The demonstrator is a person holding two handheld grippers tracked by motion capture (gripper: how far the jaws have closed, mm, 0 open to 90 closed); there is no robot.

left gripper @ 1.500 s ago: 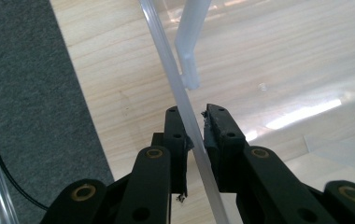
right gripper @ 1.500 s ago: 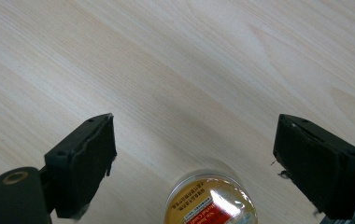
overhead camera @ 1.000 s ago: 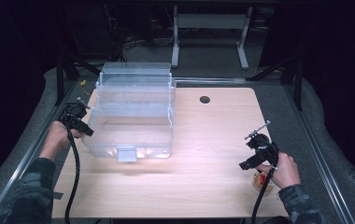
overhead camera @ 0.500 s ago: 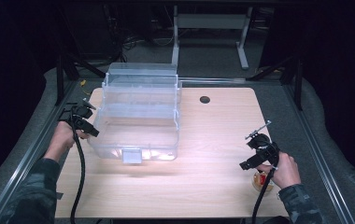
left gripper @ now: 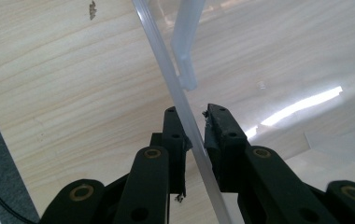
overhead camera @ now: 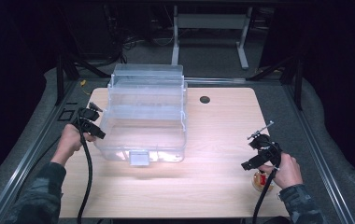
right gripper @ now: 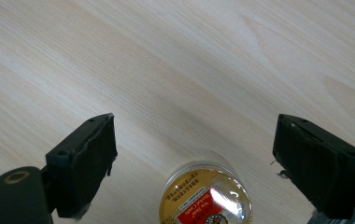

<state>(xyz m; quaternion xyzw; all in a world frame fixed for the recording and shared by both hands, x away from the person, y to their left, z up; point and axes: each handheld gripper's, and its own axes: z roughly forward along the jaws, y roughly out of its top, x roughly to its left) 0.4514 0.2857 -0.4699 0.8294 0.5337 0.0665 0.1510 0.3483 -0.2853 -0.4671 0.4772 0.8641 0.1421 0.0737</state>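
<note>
We see a clear plastic storage box standing on the wooden tabletop, and we take it as our landmark. Its lid is swung up and back along the far side, and a small latch tab hangs at the middle of its near wall.

At the box's left wall, the left tongs are clenched on the thin transparent edge. In the left gripper view the left tongs have their two black jaws pressed on either side of that clear wall, which runs slantwise up between them, with a pale plastic rib just beyond the jaw tips.

Well to the right of the box, near the tabletop's front right corner, the right tongs are released and hold nothing. In the right gripper view the right tongs stand wide apart above a small round tin with a gold-coloured lid and a red label, the pads clear of it. From above, that tin lies just below the right hand.

A dark round hole sits in the tabletop right of the box's lid.
</note>
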